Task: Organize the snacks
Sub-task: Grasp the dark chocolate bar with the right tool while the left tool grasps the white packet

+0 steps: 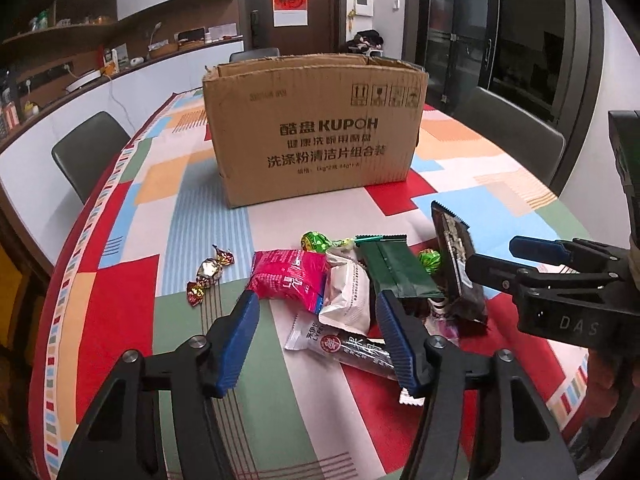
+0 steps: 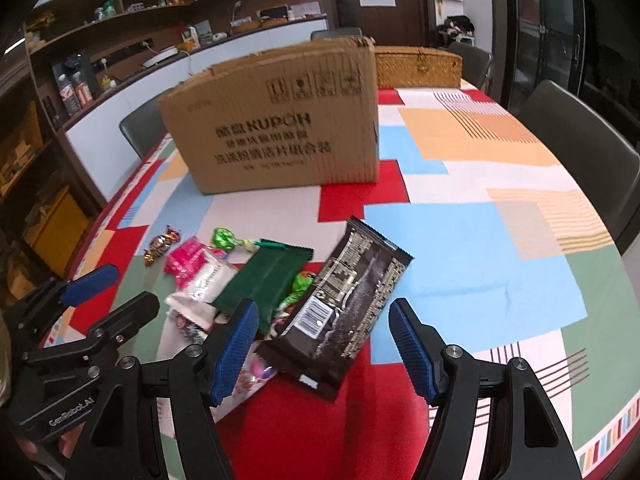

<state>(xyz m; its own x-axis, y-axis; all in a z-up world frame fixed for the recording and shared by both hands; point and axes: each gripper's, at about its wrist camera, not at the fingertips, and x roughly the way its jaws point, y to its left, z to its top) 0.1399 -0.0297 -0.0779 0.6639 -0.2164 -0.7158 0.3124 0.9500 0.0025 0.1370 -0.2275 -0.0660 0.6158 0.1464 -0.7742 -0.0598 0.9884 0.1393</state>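
Note:
A pile of snacks lies on the patterned tablecloth: a pink packet (image 1: 289, 278), a white packet (image 1: 347, 296), a green packet (image 1: 400, 270), a dark brown packet (image 1: 460, 268) (image 2: 344, 304), a white-and-black bar (image 1: 352, 350), green lollipops (image 1: 314, 241) and a foil candy (image 1: 210, 274). An open cardboard box (image 1: 316, 128) (image 2: 276, 120) stands behind them. My left gripper (image 1: 316, 344) is open just above the pile's near side. My right gripper (image 2: 324, 352) is open over the dark brown packet's near end; it also shows in the left wrist view (image 1: 508, 258).
Grey chairs (image 1: 90, 150) (image 2: 576, 152) stand around the table. A woven basket (image 2: 418, 66) sits behind the box. A counter with shelves (image 1: 80, 76) runs along the left wall. The table edge (image 1: 52, 312) curves close on the left.

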